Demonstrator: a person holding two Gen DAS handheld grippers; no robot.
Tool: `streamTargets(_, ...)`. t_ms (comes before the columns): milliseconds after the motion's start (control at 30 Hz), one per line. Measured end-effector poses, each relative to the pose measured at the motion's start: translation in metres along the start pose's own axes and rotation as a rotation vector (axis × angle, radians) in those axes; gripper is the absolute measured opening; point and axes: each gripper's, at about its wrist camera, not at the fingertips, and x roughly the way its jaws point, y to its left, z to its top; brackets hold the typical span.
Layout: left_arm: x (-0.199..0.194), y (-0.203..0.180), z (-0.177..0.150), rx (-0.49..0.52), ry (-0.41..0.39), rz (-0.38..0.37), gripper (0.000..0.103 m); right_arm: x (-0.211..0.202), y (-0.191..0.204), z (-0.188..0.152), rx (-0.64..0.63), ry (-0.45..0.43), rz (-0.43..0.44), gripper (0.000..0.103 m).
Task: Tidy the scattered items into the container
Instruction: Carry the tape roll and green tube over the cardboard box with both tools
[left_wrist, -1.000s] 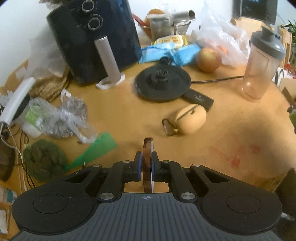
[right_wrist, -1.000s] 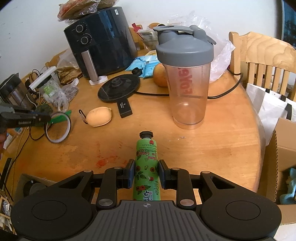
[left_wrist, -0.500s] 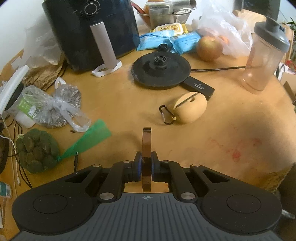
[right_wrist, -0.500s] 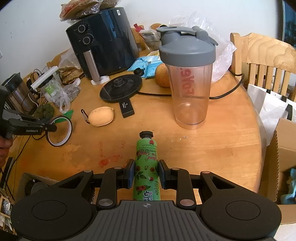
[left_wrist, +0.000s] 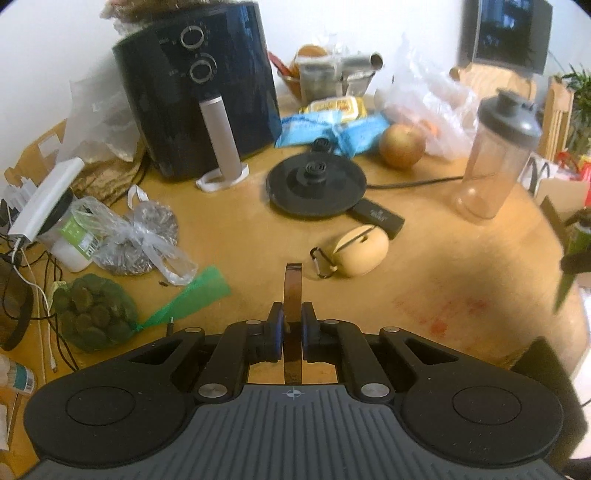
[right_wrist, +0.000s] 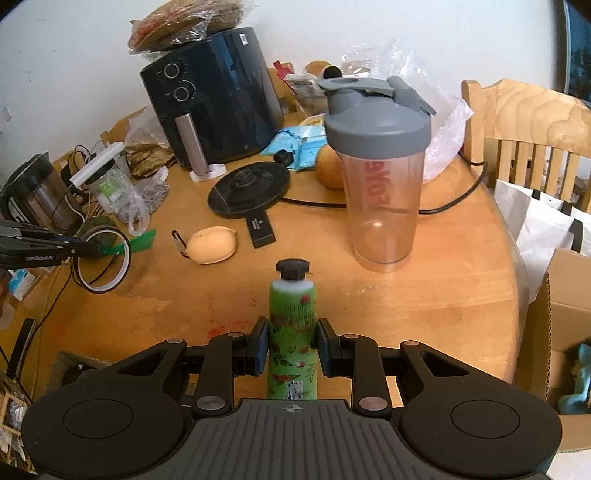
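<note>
My left gripper (left_wrist: 292, 325) is shut on a brown tape roll (left_wrist: 293, 291), held edge-on above the wooden table (left_wrist: 461, 280). From the right wrist view the same tape roll (right_wrist: 101, 258) hangs as a ring from the left gripper (right_wrist: 83, 250) at the table's left edge. My right gripper (right_wrist: 291, 341) is shut on a green hand-cream tube (right_wrist: 293, 314) with a black cap, pointing forward over the table. A yellow pouch with a carabiner (left_wrist: 360, 251) lies on the table ahead of the tape. An open cardboard box (right_wrist: 561, 332) stands off the table's right edge.
A black air fryer (left_wrist: 199, 85), a black kettle base (left_wrist: 316, 184) with its cord, an apple (left_wrist: 402, 146), a clear shaker bottle (right_wrist: 380, 177), bags of food (left_wrist: 122, 236) and a green net bag (left_wrist: 96, 317) crowd the table. A wooden chair (right_wrist: 528, 125) stands at right.
The left gripper has lifted and drawn back with the tape roll, so the table items look farther away. The right gripper has kept still with the tube.
</note>
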Motion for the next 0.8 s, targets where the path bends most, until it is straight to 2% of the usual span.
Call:
streamTargets(333,-0.041,-0.003,-0.001,-0.044,-0.068,-0.031,0.010,-0.017,0.009,0.011,-0.010,-0.025,0.049,0.030)
streamTargets(800,-0.073,-0.018,-0.022,-0.089,-0.076,-0.106,0.010,-0.050,0.018,0.020,-0.007,-0.037,0.161,0.030)
